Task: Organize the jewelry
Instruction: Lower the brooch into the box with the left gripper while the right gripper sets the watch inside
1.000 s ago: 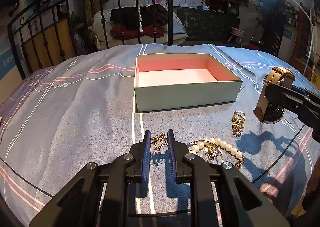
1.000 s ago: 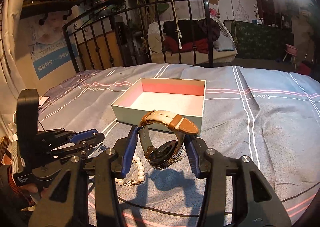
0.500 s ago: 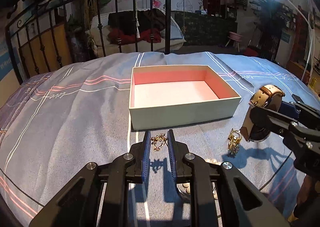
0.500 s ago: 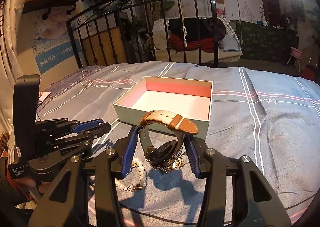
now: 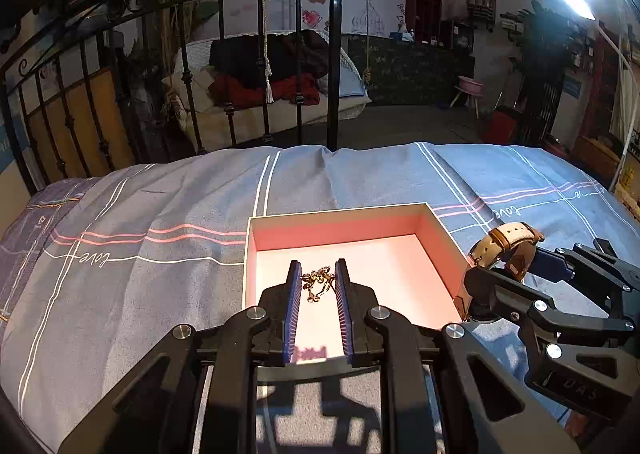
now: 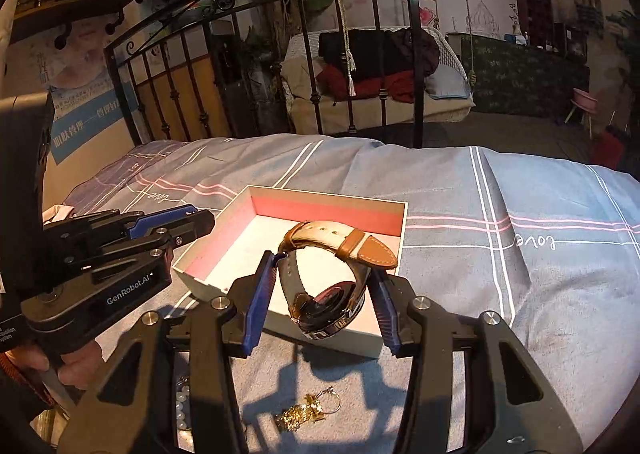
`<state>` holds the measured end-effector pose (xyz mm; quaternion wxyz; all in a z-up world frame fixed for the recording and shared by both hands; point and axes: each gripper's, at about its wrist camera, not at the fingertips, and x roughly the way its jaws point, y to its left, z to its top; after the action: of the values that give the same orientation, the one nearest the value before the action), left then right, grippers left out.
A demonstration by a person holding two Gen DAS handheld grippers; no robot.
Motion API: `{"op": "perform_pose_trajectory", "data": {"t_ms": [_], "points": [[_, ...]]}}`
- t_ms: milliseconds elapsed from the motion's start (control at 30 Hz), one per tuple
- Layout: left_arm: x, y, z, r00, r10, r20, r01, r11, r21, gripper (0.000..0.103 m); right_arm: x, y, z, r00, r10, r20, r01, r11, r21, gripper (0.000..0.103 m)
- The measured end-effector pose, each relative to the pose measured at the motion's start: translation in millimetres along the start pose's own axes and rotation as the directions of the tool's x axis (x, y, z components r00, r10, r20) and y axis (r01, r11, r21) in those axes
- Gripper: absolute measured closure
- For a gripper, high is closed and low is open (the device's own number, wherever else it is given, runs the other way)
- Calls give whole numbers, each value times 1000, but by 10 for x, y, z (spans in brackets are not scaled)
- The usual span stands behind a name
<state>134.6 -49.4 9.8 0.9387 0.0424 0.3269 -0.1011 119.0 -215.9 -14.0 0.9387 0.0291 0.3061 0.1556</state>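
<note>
Quick count: one box (image 5: 440, 238), open, pink inside, sitting on one bed (image 5: 160, 274). One watch (image 6: 328, 274) with a tan strap. Gold jewelry: two bits that I can see, one small gold piece (image 5: 318, 282) in the left wrist view and one gold cluster (image 6: 308, 412) with a ring on it lying on the bed in the right wrist view. One string of pearls (image 6: 181, 410), only partly showing, so no bead count from me. Two grippers, the left (image 5: 318, 286) and the right (image 6: 322, 286), two fingers each, so four blue pads total. That makes four jewelry items and one box.
</note>
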Motion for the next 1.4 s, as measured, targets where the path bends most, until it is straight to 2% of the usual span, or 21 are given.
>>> {"op": "perform_pose_trajectory", "data": {"t_ms": [133, 267, 567, 1033, 1133, 1267, 1400], "points": [[240, 42, 77, 998, -22, -53, 21, 999, -24, 87, 209, -32, 59, 999, -7, -34, 7, 1000, -2, 56], [466, 39, 78, 995, -10, -95, 8, 1000, -11, 87, 401, -72, 70, 998, -9, -68, 10, 1000, 4, 56], [738, -6, -6, 989, -4, -149, 5, 1000, 9, 87, 744, -125, -46, 986, 5, -167, -2, 1000, 20, 56], [967, 39, 16, 976, 43, -213, -43, 999, 6, 86, 853, -70, -18, 980, -54, -190, 47, 998, -43, 56], [967, 42, 20, 976, 69, -206, -66, 998, 20, 77, 850, -70, -19, 980, -56, -190, 48, 998, -46, 56], [925, 50, 19, 977, 96, -190, -91, 995, 35, 72, 842, -52, -26, 980, -58, -191, 49, 997, -56, 55], [861, 42, 40, 978, 128, -167, -120, 991, 55, 62, 849, -45, -19, 980, -62, -192, 51, 997, -61, 55]]}}
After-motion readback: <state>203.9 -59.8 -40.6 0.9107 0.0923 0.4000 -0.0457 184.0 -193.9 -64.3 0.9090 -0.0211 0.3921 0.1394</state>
